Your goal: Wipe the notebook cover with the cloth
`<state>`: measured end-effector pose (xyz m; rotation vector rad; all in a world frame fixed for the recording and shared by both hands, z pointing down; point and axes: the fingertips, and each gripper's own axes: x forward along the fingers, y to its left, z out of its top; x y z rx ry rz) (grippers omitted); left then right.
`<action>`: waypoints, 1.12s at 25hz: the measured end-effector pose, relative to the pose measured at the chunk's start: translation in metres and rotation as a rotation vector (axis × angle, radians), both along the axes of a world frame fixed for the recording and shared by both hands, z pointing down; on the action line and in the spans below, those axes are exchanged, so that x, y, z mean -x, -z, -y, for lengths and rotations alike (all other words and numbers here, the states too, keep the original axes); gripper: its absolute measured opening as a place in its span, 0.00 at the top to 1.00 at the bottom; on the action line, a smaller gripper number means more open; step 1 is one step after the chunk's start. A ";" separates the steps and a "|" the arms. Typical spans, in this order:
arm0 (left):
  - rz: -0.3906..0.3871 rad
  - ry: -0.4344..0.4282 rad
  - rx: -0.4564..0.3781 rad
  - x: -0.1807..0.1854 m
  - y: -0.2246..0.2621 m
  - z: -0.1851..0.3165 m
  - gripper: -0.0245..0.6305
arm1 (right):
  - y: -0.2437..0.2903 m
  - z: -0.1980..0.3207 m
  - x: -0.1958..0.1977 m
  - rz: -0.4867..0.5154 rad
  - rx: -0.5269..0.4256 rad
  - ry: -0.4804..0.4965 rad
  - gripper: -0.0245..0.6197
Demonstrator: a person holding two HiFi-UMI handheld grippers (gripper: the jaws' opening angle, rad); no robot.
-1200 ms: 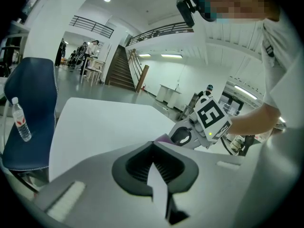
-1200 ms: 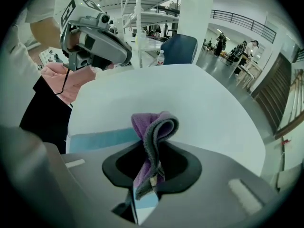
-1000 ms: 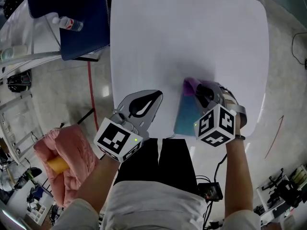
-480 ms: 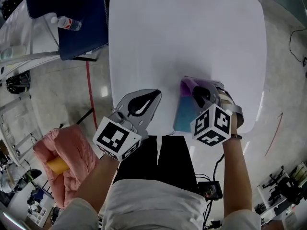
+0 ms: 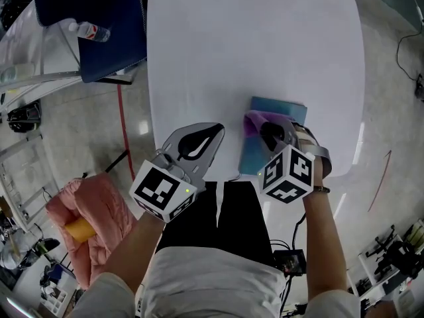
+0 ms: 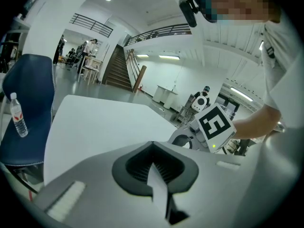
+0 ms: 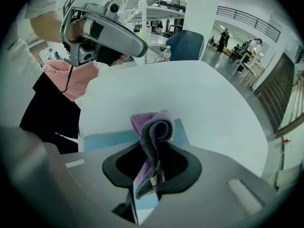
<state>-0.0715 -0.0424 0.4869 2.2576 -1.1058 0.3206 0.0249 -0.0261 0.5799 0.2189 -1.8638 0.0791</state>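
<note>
Now right gripper (image 5: 270,134) pinches cloth (image 5: 254,121) on notebook (image 5: 281,108), seemingly touching.

The table (image 5: 252,38) is plain white. The notebook (image 5: 281,108) is blue, paler teal toward its 6 o'clock end. The cloth (image 5: 254,120) is purple on one face and grey, finely ribbed, on the other. The left gripper (image 5: 215,132) and right gripper (image 5: 268,131) are pale grey with black jaw linings. Each cube (image 5: 162,194) is white with black square markers. At 10 o'clock the chair (image 5: 93,18) is navy and the bottle (image 5: 89,32) is clear, its label apparently red. At 8 o'clock a pink bundle (image 5: 99,211) holds an orange lump (image 5: 79,228).
</note>
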 end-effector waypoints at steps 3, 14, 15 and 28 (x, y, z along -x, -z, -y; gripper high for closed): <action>0.001 -0.007 -0.002 -0.001 0.001 -0.005 0.96 | 0.000 -0.008 0.000 0.001 0.004 -0.001 0.80; 0.009 -0.037 -0.006 -0.002 0.003 -0.022 0.96 | 0.001 -0.041 0.002 0.005 0.032 -0.012 0.80; 0.008 -0.040 -0.006 -0.003 0.003 -0.022 0.96 | 0.001 -0.043 0.002 0.006 0.034 -0.013 0.80; 0.003 -0.072 -0.012 -0.015 0.006 -0.029 0.96 | 0.000 -0.089 -0.004 0.010 0.095 -0.027 0.80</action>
